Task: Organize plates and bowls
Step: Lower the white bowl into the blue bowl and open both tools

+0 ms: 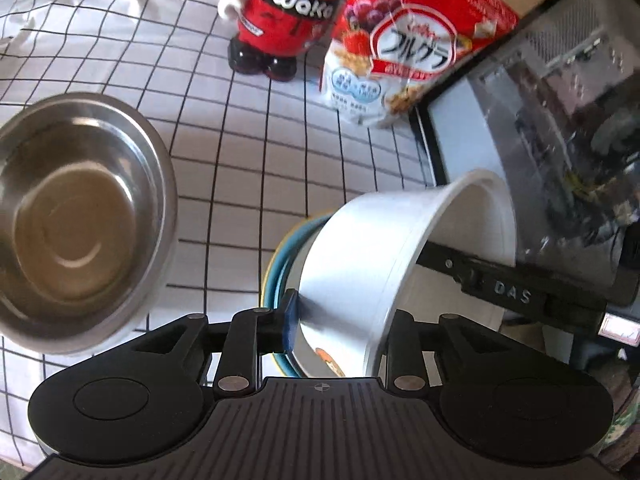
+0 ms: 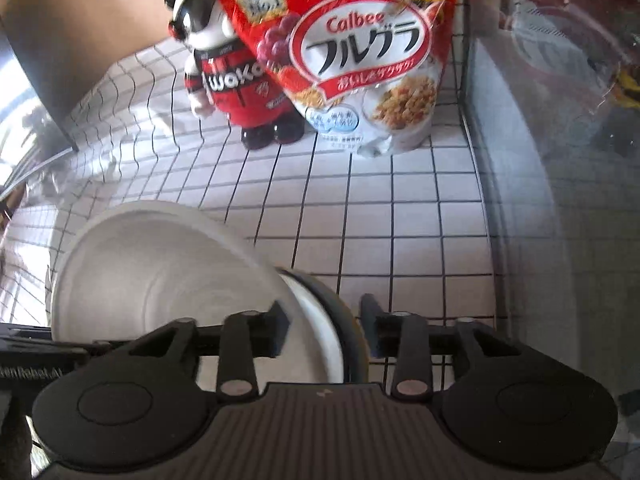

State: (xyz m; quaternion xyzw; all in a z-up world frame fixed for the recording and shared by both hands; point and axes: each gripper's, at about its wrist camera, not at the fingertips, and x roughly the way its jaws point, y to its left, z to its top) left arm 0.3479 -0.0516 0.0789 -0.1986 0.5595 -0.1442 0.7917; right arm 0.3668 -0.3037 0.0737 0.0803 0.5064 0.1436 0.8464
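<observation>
While the gridded white cloth (image 1: 248,168) fills the frame, your cereal bag (image 2: 360,60) and mascot figure (image 2: 240,84) stand upper centre, a steel bowl (image 1: 76,220) at left. The tilted white bowl (image 1: 384,264) sits lower centre on stacked plates (image 1: 276,272), between your left gripper's (image 1: 340,324) and right gripper's (image 2: 324,332) slightly parted fingers.

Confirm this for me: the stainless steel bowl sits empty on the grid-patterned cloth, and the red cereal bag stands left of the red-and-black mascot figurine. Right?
Not quite. In the left wrist view, the red cereal bag stands right of the red-and-black mascot figurine, not left; the right wrist view agrees. The rest holds: the stainless steel bowl sits empty on the grid-patterned cloth.
</observation>
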